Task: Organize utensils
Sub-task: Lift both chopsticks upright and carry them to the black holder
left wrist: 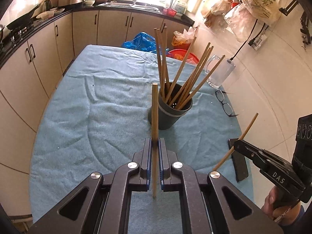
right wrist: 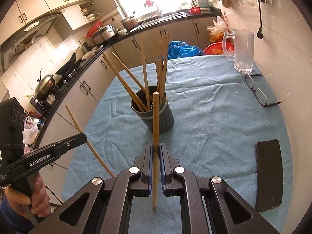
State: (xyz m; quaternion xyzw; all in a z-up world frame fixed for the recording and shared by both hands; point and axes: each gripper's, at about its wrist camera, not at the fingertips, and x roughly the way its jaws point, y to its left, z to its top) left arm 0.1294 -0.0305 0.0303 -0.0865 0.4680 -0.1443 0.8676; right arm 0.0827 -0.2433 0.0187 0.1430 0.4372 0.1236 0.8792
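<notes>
A dark grey holder cup [left wrist: 169,115] [right wrist: 156,113] stands mid-table on the blue cloth [left wrist: 97,107] [right wrist: 204,117], with several wooden chopsticks leaning in it. My left gripper [left wrist: 155,143] is shut on one wooden chopstick [left wrist: 154,117], held upright above the cloth just in front of the cup. My right gripper [right wrist: 155,148] is shut on another chopstick [right wrist: 155,120], also upright. Each gripper shows in the other's view: the right gripper [left wrist: 237,143] with its chopstick [left wrist: 243,134] at the right, the left gripper [right wrist: 83,136] with its chopstick [right wrist: 85,136] at the left.
A glass mug [left wrist: 221,72] [right wrist: 242,50] stands at the far right of the table, with eyeglasses [left wrist: 225,103] [right wrist: 257,91] before it. A black phone [left wrist: 238,159] [right wrist: 270,175] lies near the right edge. Kitchen cabinets and a counter [left wrist: 39,39] run along the left; a person's hand [right wrist: 33,193] grips the left handle.
</notes>
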